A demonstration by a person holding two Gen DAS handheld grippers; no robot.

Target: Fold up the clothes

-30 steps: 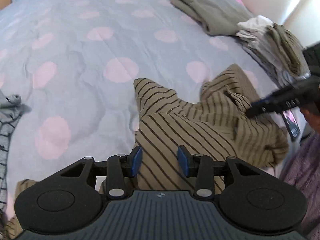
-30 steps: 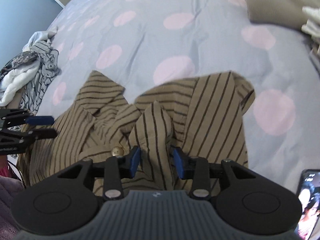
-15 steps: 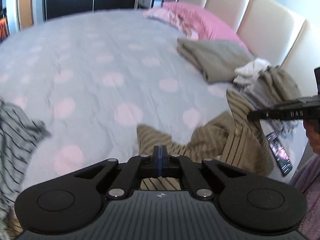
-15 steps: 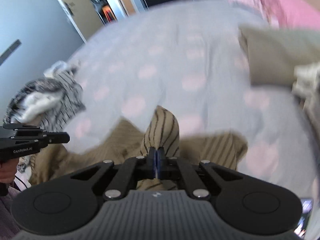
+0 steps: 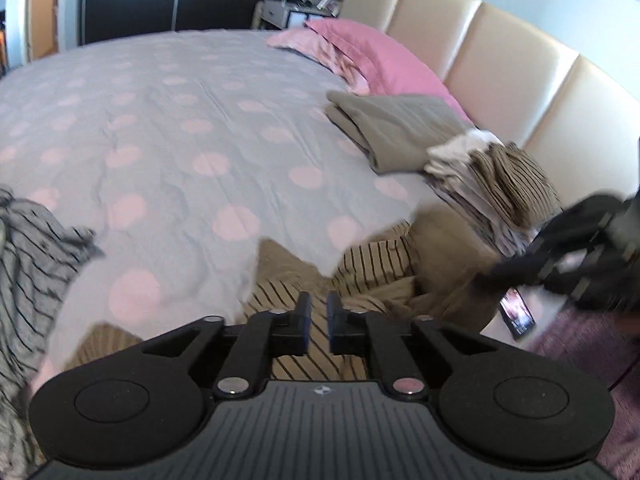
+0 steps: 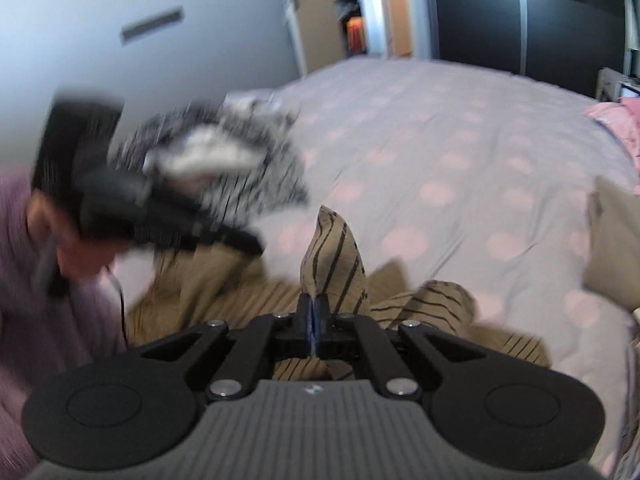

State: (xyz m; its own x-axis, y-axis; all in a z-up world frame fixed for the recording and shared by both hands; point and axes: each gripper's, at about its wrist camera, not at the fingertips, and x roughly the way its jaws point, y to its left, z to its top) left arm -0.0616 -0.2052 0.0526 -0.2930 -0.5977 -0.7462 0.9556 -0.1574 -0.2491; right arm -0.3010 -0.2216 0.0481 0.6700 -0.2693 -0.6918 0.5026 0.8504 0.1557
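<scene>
A tan shirt with dark stripes point(image 5: 372, 256) lies crumpled at the near edge of the bed. My left gripper point(image 5: 317, 320) sits low over it, its jaws a small gap apart with no cloth between them. My right gripper point(image 6: 315, 318) is shut on a fold of the same striped shirt point(image 6: 334, 252), which stands up in a peak above the fingers. The right gripper shows blurred at the right of the left wrist view point(image 5: 560, 252); the left gripper shows blurred in the right wrist view point(image 6: 168, 220).
The bedspread point(image 5: 192, 128) is grey with pink dots. A folded olive garment point(image 5: 396, 128) and a stack of folded clothes point(image 5: 492, 176) lie by the headboard, beside pink pillows point(image 5: 372, 56). A grey striped heap point(image 5: 32, 248) lies left. A phone point(image 5: 516, 312) lies at the bed's edge.
Both grippers shut on the shirt and lifted, tilting the views up toward the room. The left gripper's jaws have since parted a little; the right still pinches its fold.
</scene>
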